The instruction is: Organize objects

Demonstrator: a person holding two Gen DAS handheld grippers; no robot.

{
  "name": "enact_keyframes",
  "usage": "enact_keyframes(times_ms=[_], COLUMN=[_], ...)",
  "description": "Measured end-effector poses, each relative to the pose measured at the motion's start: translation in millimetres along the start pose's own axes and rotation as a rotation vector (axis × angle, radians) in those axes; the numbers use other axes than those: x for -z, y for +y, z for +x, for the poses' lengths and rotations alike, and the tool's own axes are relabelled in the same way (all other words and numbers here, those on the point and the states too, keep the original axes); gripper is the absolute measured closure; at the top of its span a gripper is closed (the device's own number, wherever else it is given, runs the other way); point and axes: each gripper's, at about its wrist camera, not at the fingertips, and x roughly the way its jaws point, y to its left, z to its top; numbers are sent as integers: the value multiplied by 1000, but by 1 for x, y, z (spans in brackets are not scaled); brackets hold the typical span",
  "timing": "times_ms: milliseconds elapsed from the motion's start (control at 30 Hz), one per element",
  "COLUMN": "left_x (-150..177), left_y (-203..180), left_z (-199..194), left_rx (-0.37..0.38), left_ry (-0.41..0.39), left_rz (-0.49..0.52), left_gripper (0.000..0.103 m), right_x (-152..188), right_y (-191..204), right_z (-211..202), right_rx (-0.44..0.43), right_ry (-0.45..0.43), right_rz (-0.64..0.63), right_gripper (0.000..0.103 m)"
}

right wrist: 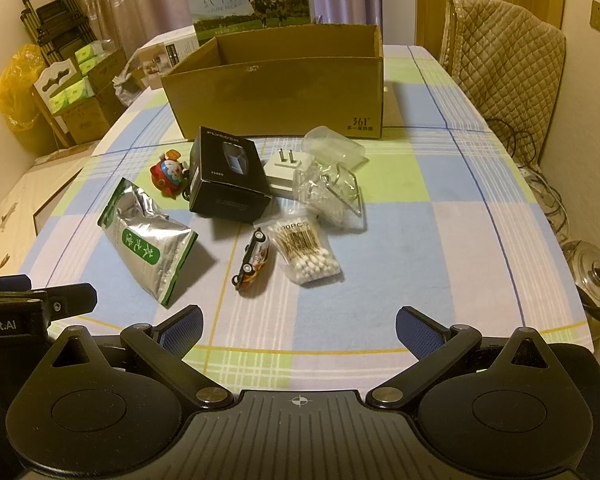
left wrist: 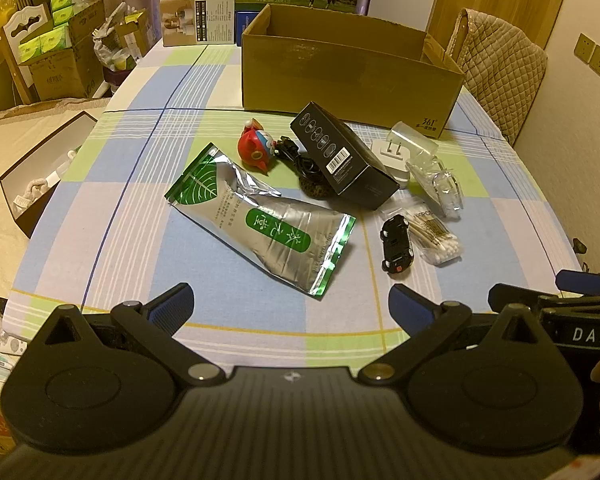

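Our hand-held grippers hover spread and empty at the bench edge.
Between us and the cardboard box (right wrist: 276, 92) lie a foil pouch (left wrist: 260, 220), black carton (right wrist: 228, 176), toy car (right wrist: 252, 260), perhaps cotton swabs (right wrist: 304, 252).

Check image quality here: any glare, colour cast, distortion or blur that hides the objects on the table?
Left wrist view: warm yellowish cast, strong fisheye bend at the table edges, glare on the foil pouch, objects sharp. Right wrist view: same cast and curvature, dark corners, foil pouch shiny but readable, cotton swab pack clear; clear plastic items beyond it hard to make out.
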Motion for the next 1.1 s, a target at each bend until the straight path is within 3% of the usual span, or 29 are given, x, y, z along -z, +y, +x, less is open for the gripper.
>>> enact_keyframes(times_ms=[467, 533, 600, 767, 900, 1100], left_x=[-10, -13, -16, -22, -28, -35], left_y=[7, 6, 5, 0, -8, -18], left_z=[13, 18, 25, 42, 57, 74], left_rx=[28, 31, 39, 47, 67, 94], left_ry=[25, 28, 37, 41, 40, 32], left_rz=[-17, -22, -28, -21, 0, 28], left_gripper=[1, 1, 1, 2, 12, 12], right_x=[-4, -6, -9, -16, -24, -34], right_y=[-20, -24, -28, -33, -33, -37], right_z=[12, 18, 26, 49, 70, 110], right_rx=[-16, -28, -48, -100, -121, -145], right_ry=[-51, -58, -51, -29, -22, 23], right_rz=[-11, -25, -38, -72, -111, -137], right_gripper=[3, 6, 20, 31, 39, 52])
